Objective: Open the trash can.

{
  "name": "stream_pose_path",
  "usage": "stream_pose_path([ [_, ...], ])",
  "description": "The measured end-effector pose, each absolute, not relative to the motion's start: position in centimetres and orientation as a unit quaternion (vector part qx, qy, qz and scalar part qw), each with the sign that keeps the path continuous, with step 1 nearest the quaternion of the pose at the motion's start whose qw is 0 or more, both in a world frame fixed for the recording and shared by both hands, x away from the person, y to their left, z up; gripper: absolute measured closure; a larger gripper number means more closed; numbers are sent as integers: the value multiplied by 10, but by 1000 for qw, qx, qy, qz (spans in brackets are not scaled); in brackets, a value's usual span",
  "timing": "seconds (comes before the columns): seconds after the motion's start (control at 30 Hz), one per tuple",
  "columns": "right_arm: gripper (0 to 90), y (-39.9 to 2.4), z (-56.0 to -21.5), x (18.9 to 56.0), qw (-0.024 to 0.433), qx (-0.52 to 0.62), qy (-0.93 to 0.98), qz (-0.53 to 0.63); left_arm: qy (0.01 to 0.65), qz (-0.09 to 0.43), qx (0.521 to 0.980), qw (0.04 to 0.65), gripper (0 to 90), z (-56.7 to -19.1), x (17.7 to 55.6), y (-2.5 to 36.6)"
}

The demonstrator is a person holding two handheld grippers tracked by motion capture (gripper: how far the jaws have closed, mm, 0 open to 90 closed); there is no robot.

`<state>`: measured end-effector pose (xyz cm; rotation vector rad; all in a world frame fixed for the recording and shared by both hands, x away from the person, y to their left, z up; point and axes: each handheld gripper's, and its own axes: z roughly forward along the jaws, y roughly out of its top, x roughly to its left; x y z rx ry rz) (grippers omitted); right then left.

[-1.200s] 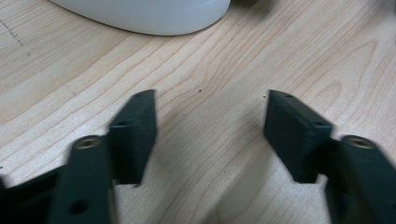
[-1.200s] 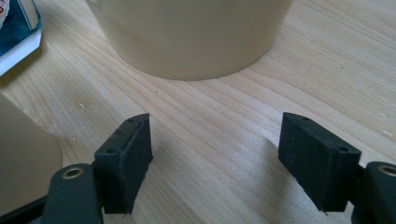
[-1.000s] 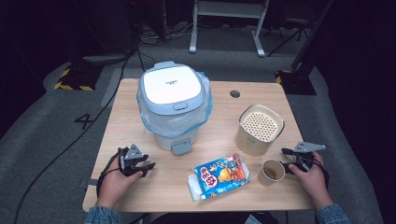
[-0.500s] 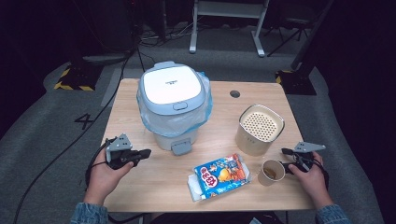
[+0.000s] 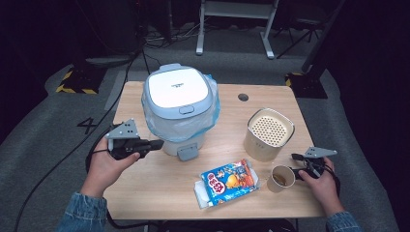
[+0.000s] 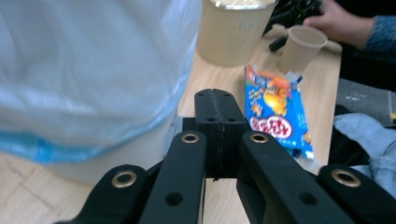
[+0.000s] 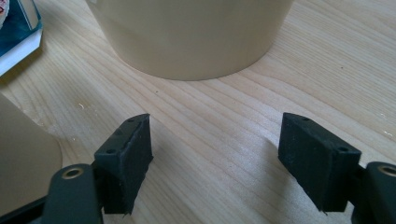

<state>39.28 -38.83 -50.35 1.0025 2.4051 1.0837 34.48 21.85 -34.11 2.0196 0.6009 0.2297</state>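
Left gripper [image 5: 157, 144]: jaws pressed flat together with nothing between them, having just closed; seen along them in the left gripper view [image 6: 221, 122], the pads meet in one seam. The gripper is held above the light wooden table [image 5: 159, 188], its tip pointing at and close beside the lower front of the white and pale-blue lidded bin lined with a translucent blue plastic bag [image 5: 180, 108]; touching or apart cannot be told. Bin lid is down, bag bulging out around the rim [image 6: 88, 70]. Right gripper [image 7: 215, 158]: jaws standing apart, empty, bare tabletop between the pads. In the high view the right gripper [image 5: 296, 169] rests low at the table's right edge, just beside a small tan paper cup [image 5: 282, 178] that stands upright; the cup's wall sits outside the left jaw [image 7: 23, 158], not between the jaws. Ahead of the jaws stands a cream cylindrical canister with a perforated top [image 5: 269, 133], upright, near the cup. A blue and orange snack packet [image 5: 228, 181] lies flat on a white pad at the front middle of the table, between the two hands, well apart from the left gripper.
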Motion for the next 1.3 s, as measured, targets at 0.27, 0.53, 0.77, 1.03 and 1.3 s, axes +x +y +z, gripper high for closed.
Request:
stream_pose_path([
  [0.27,261,-388,-504,392,160,352,840,379,232,105,818,515,900,-312,356,208],
  [0.53,261,-388,-504,392,160,353,840,379,241,113,780,567,900,-296,370,195],
  [0.77,261,-388,-504,392,160,353,840,379,242,129,771,575,900,-290,379,182],
  [1.03,261,-388,-504,392,160,353,840,379,275,153,767,559,900,-294,390,167],
  [1.3,261,-388,-504,392,160,353,840,379,275,173,784,530,900,-295,394,153],
])
